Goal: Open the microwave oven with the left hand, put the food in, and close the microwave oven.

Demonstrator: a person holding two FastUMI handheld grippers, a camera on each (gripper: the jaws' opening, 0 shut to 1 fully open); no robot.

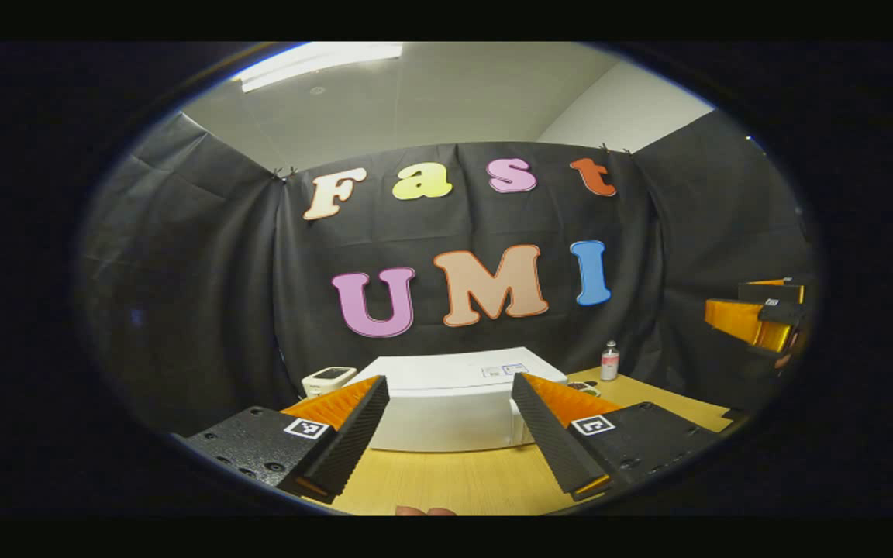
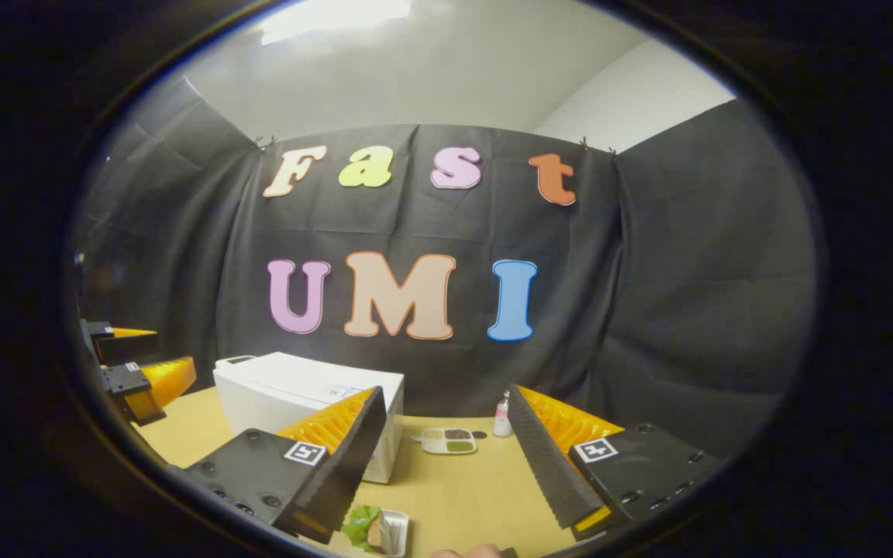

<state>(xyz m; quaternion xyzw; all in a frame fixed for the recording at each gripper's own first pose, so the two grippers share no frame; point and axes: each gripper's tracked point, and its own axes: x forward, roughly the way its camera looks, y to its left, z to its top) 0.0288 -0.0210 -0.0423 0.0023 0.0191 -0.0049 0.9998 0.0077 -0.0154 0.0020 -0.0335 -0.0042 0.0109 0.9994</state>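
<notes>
In the left gripper view, the left gripper [image 1: 450, 434] sits at the bottom centre, fingers spread wide and holding nothing, above the wooden table [image 1: 462, 480]. Just beyond, mid-frame, stands the white microwave oven [image 1: 446, 403], door shut. A small bottle [image 1: 609, 361] stands farther back to its right.

In the right gripper view, the right gripper [image 2: 439, 457] is likewise spread and empty. The food [image 2: 377, 528] lies at the bottom edge between its fingers. Farther off sits a sectioned tray [image 2: 449, 440]; the microwave stands left of centre.
</notes>
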